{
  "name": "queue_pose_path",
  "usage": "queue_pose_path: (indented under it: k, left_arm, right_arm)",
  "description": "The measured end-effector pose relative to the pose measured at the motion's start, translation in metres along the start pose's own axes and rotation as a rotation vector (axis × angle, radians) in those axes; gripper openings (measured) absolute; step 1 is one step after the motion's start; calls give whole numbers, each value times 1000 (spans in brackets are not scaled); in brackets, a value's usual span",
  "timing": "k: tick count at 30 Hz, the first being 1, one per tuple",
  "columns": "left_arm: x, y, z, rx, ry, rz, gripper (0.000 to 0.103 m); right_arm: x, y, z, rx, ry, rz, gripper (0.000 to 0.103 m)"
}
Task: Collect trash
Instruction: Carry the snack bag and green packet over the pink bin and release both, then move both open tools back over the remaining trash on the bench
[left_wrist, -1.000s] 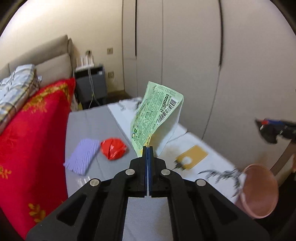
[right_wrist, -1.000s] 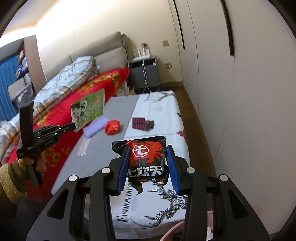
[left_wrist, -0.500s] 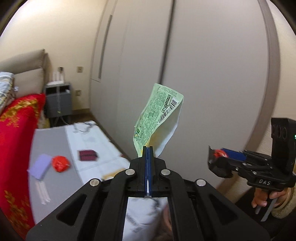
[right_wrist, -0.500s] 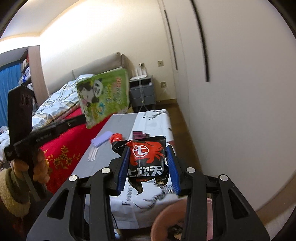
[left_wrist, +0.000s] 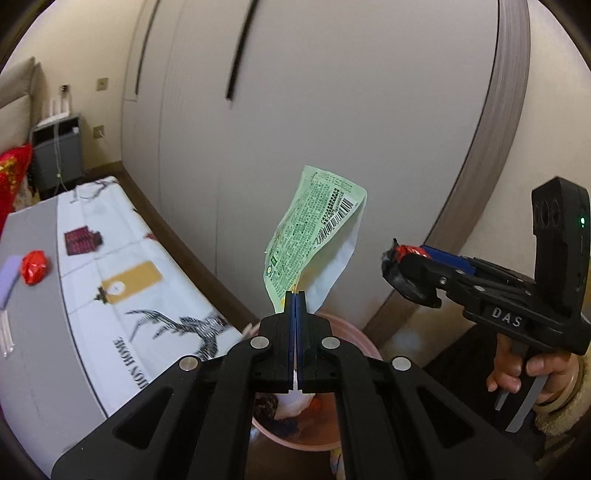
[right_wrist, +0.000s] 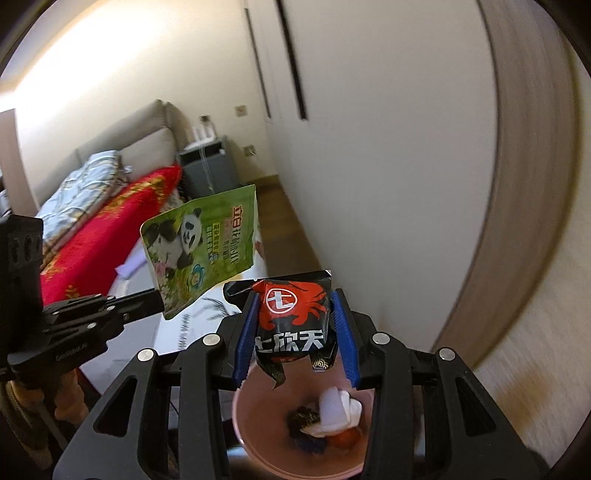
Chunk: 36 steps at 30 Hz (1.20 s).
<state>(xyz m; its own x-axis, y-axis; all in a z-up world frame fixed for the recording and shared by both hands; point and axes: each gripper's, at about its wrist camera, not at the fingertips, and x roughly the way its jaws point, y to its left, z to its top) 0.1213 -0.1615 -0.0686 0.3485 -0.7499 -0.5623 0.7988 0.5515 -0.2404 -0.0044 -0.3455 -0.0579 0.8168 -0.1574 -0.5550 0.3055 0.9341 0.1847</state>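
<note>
Nearest, straight below both claws: pink bin (right_wrist: 255, 448), round, already holding a crumpled white tissue (right_wrist: 338, 406), something dark and something orange. Right gripper (right_wrist: 293, 325) clamped on a black snack packet (right_wrist: 293, 314), pads pressing both sides, red crab and a white circle logo on the front, bold white characters lower down, torn ragged bottom edge dangling over the bin. Left gripper (left_wrist: 295, 299) pinched fully closed on the bottom corner of a green pouch (left_wrist: 314, 236), standing up and curling over at the top. Back side pale green with dense small print and a barcode, white inside showing; front side, seen from the right wrist view (right_wrist: 201, 251), a panda on grass with yellow lettering. Pouch up in the air above the bin's near-left rim, just left of the black packet. Further off on the left, low table (left_wrist: 44, 295) with a grey and white printed cloth, still carrying a crumpled red wrapper (left_wrist: 34, 266), a dark red packet (left_wrist: 82, 240) and a lilac thing at the edge. Far back, red bedspread (right_wrist: 110, 225) and grey nightstand (right_wrist: 207, 170).
</note>
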Motion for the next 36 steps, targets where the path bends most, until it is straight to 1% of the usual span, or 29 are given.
queue_pose_path:
  k: [2, 6, 10, 14, 16, 20, 21, 22, 24, 30, 33, 34, 36]
  left_arm:
    - [8, -7, -4, 15, 30, -18, 0]
    - [24, -22, -12, 62, 78, -30, 0]
    - [40, -25, -17, 82, 128, -32, 0]
    - [47, -27, -18, 91, 157, -32, 0]
    - [49, -28, -18, 95, 164, -30, 0]
    - [50, -30, -18, 100, 162, -32, 0]
    - [50, -31, -17, 101, 160, -32, 0]
    - [49, -32, -17, 102, 159, -31, 0]
    - [49, -31, -17, 103, 161, -26, 0]
    - [52, -35, -20, 113, 176, -39, 0]
    - [57, -38, -23, 127, 202, -47, 1]
    - [59, -39, -23, 129, 212, -41, 1]
    - [61, -37, -24, 121, 223, -24, 14]
  right_arm:
    - [7, -4, -4, 8, 15, -12, 40]
    - [20, -9, -10, 20, 44, -33, 40]
    - [31, -12, -11, 37, 64, -47, 40]
    - [37, -15, -11, 51, 81, -52, 40]
    - [43, -9, -6, 52, 85, -51, 40]
    - [45, -12, -6, 62, 85, -45, 43]
    - [45, -12, -6, 63, 86, -47, 45]
    - [44, -15, -6, 64, 83, -50, 52]
    - [42, -15, -6, 62, 69, -63, 54]
    - [37, -20, -6, 69, 38, -120, 55]
    - [36, -28, -5, 94, 32, -145, 55]
    - [36, -29, -6, 100, 33, -147, 55]
    - [36, -31, -6, 107, 33, -151, 55]
